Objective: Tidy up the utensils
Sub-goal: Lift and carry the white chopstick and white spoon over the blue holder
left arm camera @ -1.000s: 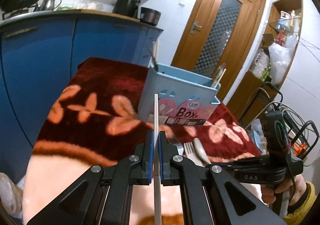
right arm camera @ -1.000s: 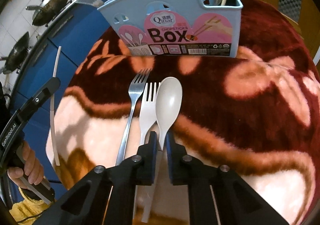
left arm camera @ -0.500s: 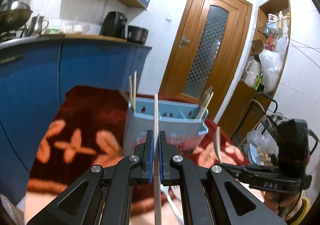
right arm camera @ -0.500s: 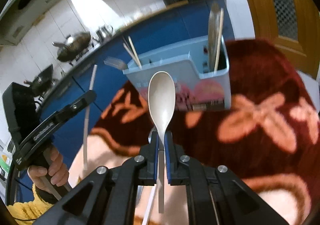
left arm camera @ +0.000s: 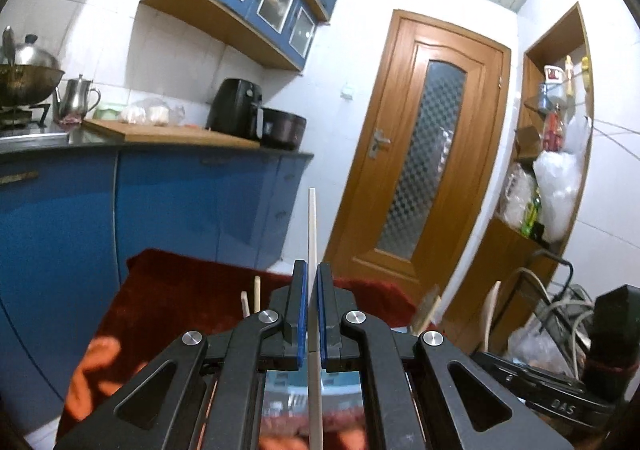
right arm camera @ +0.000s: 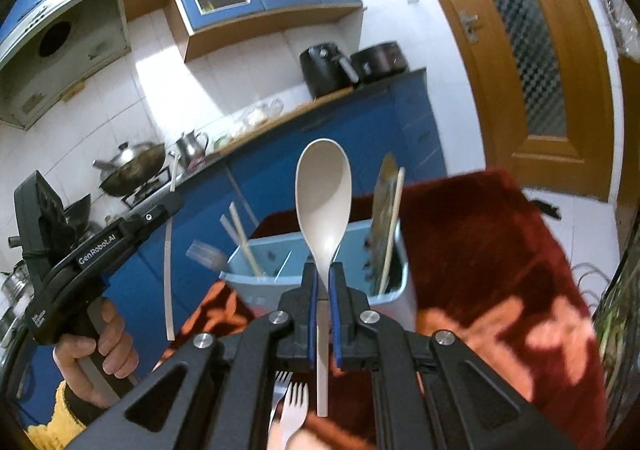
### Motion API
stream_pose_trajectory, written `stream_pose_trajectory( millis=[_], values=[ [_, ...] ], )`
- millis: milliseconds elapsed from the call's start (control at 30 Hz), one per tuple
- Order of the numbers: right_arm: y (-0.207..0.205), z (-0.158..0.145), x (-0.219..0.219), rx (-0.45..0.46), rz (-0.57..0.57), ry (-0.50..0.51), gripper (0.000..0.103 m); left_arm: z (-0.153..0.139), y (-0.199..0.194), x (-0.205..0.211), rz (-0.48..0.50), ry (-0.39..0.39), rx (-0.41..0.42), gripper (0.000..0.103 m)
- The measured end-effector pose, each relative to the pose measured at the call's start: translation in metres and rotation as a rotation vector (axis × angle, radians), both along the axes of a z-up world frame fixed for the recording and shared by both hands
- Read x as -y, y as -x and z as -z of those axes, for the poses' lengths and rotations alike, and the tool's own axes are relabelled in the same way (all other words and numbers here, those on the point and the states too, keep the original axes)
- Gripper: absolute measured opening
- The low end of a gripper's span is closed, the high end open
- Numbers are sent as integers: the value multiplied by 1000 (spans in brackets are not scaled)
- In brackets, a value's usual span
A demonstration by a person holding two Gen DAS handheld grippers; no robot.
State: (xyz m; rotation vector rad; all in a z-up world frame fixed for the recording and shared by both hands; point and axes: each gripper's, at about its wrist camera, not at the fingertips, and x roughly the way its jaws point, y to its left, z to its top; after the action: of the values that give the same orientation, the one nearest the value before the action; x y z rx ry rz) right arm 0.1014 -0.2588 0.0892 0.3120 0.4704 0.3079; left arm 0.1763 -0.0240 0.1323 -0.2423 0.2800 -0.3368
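Both tongs lifted off the surface with their loads, now up near the holder box.

Left tongs (left arm camera: 312, 304) clamped on one white chopstick (left arm camera: 311, 234); right tongs (right arm camera: 323, 292) clamped on one beige spoon (right arm camera: 323, 193) by the neck, bowl up. A second ago the spoon lay on the red floral blanket (right arm camera: 492, 250) in front of the holder box (right arm camera: 276, 254), beside the forks; now it is raised, its bowl in front of the box's open top. Left view has tilted up too: box then in full view, now mostly hidden under the tongs. Count: 1 chopstick held, 1 spoon held, 2 forks on the blanket in front of the box – metal fork (right arm camera: 280, 384) and white fork (right arm camera: 295, 410). Box: 2 chopsticks (right arm camera: 244, 238) at its left end, 1 stick and a blurred flat utensil at its right end, a blurred fork head just left of it.
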Motion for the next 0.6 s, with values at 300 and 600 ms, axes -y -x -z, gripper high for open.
stream_pose_trajectory(
  millis=[300,600],
  values=[
    [-29,-12,-6,125,74,92,7,-3,-25,14,-81,1,118,4],
    [-53,-4,-19,232,94,172,7,21,-38,25,-147,-45,201,4]
  ],
)
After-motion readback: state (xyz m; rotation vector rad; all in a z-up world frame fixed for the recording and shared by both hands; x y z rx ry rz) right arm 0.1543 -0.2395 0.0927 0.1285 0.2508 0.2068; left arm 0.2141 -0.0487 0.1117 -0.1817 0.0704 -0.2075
